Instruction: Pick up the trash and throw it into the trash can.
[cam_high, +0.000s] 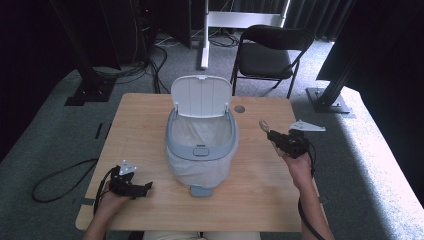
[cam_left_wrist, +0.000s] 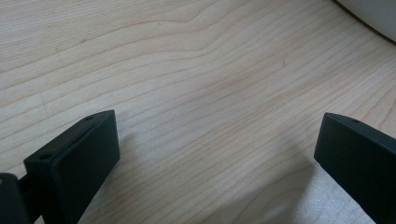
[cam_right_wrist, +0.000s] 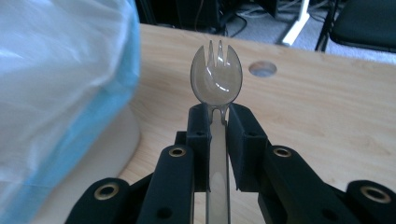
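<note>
A: Pinching a clear plastic spork (cam_right_wrist: 216, 79) by its handle, the right gripper (cam_high: 272, 135) holds it just right of the bin (cam_high: 201, 137). Left gripper (cam_high: 145, 187) rests spread wide, nothing between its jaws.

B: Tip?

A: Keep the squeeze firm, carry it over the bag liner (cam_high: 200, 131), clear the rim, stay off the raised lid (cam_high: 201, 96), then release.

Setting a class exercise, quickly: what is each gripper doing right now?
Left gripper: open, holding nothing, over the table.
Right gripper: shut on the clear plastic spork.
</note>
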